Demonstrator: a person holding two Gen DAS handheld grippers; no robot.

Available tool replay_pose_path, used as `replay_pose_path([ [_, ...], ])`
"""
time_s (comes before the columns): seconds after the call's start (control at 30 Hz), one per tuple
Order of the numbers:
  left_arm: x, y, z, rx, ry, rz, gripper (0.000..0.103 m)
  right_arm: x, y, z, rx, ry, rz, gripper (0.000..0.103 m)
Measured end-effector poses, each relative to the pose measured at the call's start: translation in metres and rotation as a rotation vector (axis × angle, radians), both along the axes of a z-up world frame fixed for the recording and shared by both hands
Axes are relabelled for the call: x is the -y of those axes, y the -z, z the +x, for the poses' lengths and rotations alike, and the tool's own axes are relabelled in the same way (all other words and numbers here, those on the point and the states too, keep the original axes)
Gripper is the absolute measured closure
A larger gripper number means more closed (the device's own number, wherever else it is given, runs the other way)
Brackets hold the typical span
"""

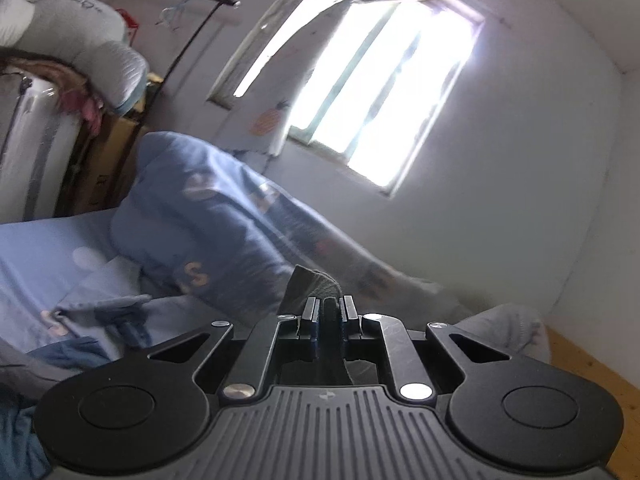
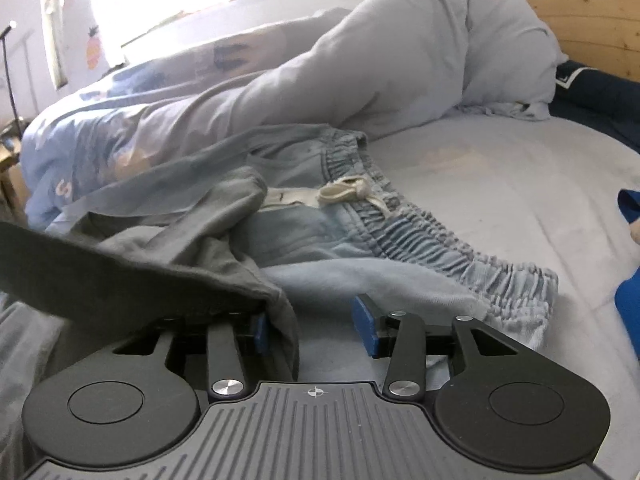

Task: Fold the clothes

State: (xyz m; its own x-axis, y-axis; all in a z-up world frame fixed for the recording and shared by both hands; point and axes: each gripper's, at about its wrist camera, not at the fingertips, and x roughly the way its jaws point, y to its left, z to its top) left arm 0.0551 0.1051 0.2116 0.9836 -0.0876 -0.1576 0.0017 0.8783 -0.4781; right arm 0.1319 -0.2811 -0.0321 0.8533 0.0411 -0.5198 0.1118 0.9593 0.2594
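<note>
Left tool (image 1: 329,312) is pinched tight on a bit of the dark grey garment (image 2: 132,264), right tool (image 2: 314,330) spread wide over the bed (image 2: 500,184), grey cloth draped across its left finger, no readable labels.

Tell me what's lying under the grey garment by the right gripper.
The grey garment drapes over light blue drawstring shorts, whose elastic waistband and cord show. The bedsheet lies beneath. How far the shorts run under the grey cloth is hidden.
</note>
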Motion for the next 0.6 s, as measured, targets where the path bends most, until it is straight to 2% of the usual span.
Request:
replay_pose_path([
  [0.1,-0.008,0.002,-0.003,-0.009,-0.003,-0.005,0.090,0.001,0.007,-0.001,-0.019,-0.022,-0.007,0.036],
  [0.17,-0.010,0.000,-0.005,-0.006,0.004,-0.005,0.090,0.002,0.007,-0.004,-0.006,-0.035,-0.012,0.034],
  [0.3,-0.007,-0.007,-0.007,0.015,0.031,-0.011,0.090,-0.012,-0.002,-0.012,0.065,-0.081,-0.093,0.033],
  [0.47,0.001,-0.008,-0.007,0.029,0.057,-0.017,0.090,-0.043,-0.007,-0.012,0.115,-0.134,-0.280,0.033],
  [0.53,0.004,-0.008,-0.007,0.035,0.067,-0.020,0.090,-0.044,-0.007,-0.010,0.111,-0.126,-0.307,0.033],
  [0.6,0.007,-0.008,-0.007,0.040,0.078,-0.023,0.090,-0.031,-0.007,-0.006,0.080,-0.062,-0.262,0.034],
])
